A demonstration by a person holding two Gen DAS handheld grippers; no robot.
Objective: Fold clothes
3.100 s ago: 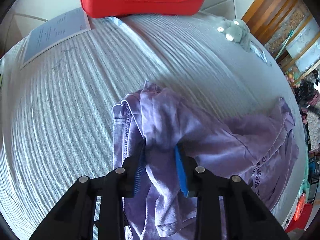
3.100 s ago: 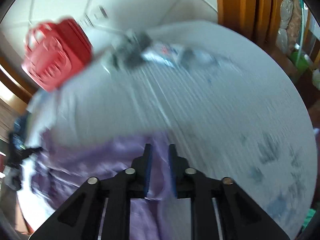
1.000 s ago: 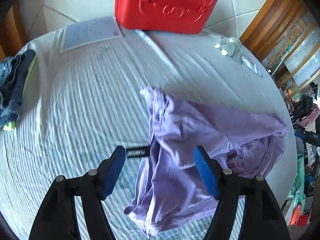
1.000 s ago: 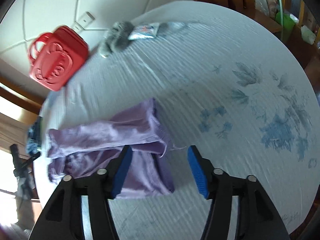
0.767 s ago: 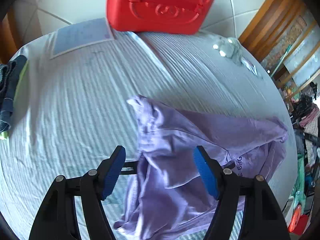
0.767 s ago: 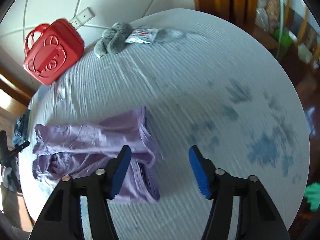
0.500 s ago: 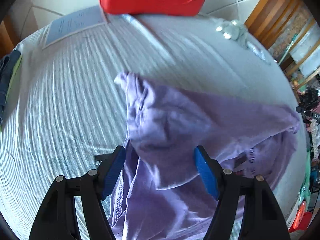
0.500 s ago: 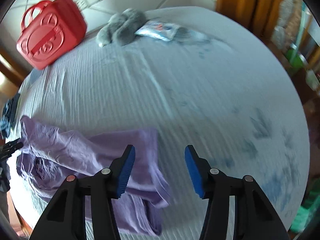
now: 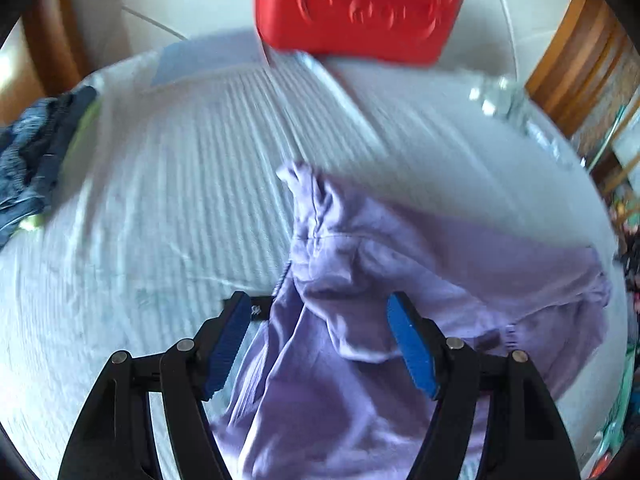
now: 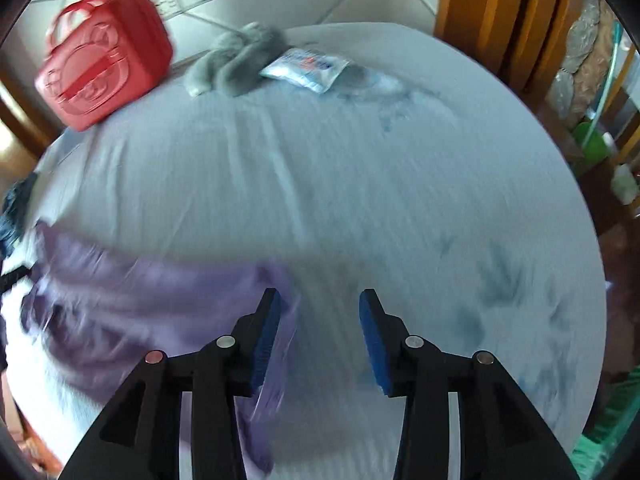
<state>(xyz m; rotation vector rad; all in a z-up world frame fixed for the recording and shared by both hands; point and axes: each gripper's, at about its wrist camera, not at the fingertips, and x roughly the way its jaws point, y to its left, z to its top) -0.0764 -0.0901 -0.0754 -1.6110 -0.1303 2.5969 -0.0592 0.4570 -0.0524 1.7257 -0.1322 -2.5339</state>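
Lying crumpled on the bed (image 9: 168,200), toward the near side: a purple shirt (image 9: 360,280), bunched into soft ridges with one corner pointing to the far side. In the right wrist view, spreading across the near left of the bed (image 10: 360,184), the same purple shirt (image 10: 132,296), blurred.

Hovering spread wide over the shirt's left half: the left gripper (image 9: 320,336), blue fingers (image 9: 408,344) standing apart on either side of a raised fold, not pressing on it. Holding nothing.

Narrowing at this moment: the right gripper (image 10: 318,336), jaws closing above the shirt's right edge. Left finger over the purple cloth, right finger over bare sheet; cloth edge seeming to be just inside the gap, though too blurred to be sure. No pinch yet visible.

Judging by the wrinkles: thin, light, limp cloth, likely sagging and sliding rather than holding shape. Probably easiest taking it at a hem or seam, where the doubled edge gives the pads something to bite, and pinching only one layer to avoid dragging the whole heap. Lifting both ends together probably needed for pulling it flat before folding.

Resting at the far edge, well apart from the shirt: a red case (image 9: 360,4), a grey plush toy (image 10: 236,60), a small packet (image 10: 308,66), a sheet of paper (image 9: 208,60). At the far left, dark blue clothing (image 9: 36,148).
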